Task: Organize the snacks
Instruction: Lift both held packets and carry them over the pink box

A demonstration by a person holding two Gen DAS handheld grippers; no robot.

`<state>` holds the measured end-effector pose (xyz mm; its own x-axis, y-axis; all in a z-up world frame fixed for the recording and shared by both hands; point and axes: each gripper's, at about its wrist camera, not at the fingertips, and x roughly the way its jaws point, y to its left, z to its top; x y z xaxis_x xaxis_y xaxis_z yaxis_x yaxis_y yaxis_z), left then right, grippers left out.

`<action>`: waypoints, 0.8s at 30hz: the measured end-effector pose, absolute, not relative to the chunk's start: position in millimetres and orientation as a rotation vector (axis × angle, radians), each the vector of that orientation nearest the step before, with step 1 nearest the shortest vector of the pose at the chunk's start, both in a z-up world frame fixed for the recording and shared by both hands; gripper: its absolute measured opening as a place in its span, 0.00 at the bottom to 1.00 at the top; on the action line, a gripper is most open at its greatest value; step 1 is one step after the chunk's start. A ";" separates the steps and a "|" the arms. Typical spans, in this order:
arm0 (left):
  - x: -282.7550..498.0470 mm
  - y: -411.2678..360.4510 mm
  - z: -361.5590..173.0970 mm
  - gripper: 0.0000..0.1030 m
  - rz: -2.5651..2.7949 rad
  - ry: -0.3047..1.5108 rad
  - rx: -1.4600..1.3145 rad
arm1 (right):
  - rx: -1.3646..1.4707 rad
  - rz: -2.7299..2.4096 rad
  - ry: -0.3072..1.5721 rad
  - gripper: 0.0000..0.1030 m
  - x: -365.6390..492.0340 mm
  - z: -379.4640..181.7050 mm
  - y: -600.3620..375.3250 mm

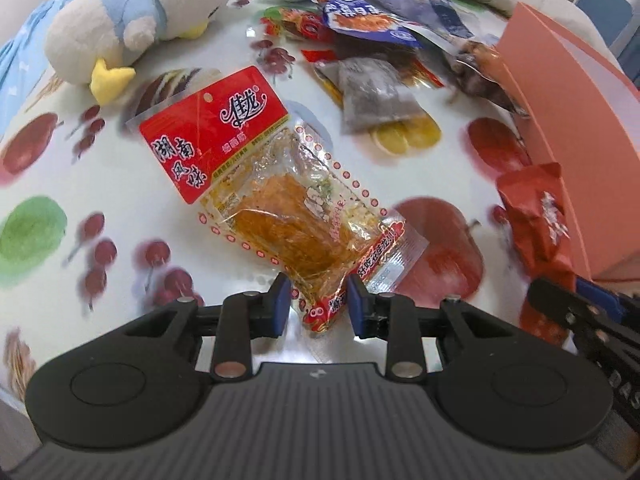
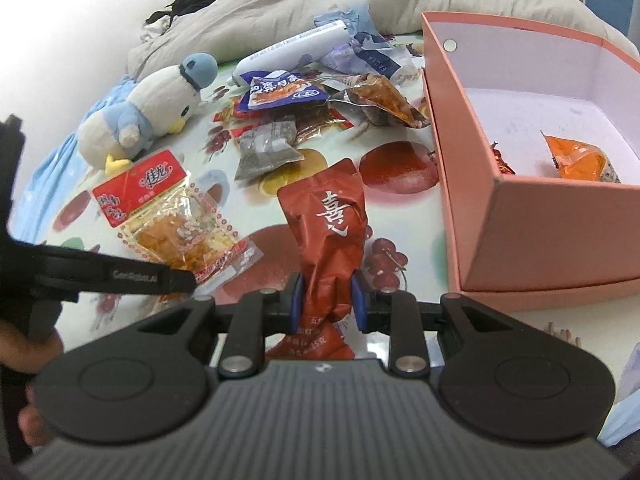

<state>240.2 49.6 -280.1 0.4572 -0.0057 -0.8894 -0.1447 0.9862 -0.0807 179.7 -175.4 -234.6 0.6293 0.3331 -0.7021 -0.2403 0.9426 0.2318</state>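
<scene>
1. Two snack packets are in the hand-held grippers' reach: a clear packet with a red header [image 1: 256,184] and a dark red packet with white characters [image 2: 330,236].
2. Left hand-held gripper [image 1: 318,304], bottom centre of the left wrist view, has its blue pads on either side of the clear packet's near end; the pads sit beside the edges with small gaps showing, so a firm pinch cannot be told.
3. That clear packet lies flat on the fruit-printed bench [image 1: 120,208], stretching from the pads toward the upper left of the frame.
4. Right hand-held gripper [image 2: 328,304] is clamped on the dark red packet, pinching its crumpled lower part; the packet stands up from the pads toward frame centre.
5. A pink cardboard box [image 2: 520,240] fills the right of the right wrist view, just beside the held packet, with an orange packet [image 2: 580,160] inside.
6. Farther up lie a heap of mixed snack packets [image 2: 304,112], a white tube [image 2: 296,50] and a plush bird [image 2: 152,108] at upper left.
</scene>
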 end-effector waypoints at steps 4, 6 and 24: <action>224.0 42.1 -279.1 0.34 0.088 1.088 -0.145 | 0.091 0.331 0.822 0.28 172.4 -238.0 -176.1; 217.8 41.7 -278.2 0.34 0.083 1.090 -0.142 | 0.064 0.337 0.820 0.28 167.2 -242.1 -174.5; 182.1 62.2 -265.0 0.85 0.147 1.055 -0.289 | 0.098 0.316 0.787 0.30 144.6 -257.3 -179.7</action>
<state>182.1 62.2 -265.0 0.4881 -0.0190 -0.8726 -0.2566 0.9525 -0.1642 144.6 -179.7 -257.3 0.6616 0.3150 -0.6805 -0.2424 0.9486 0.2035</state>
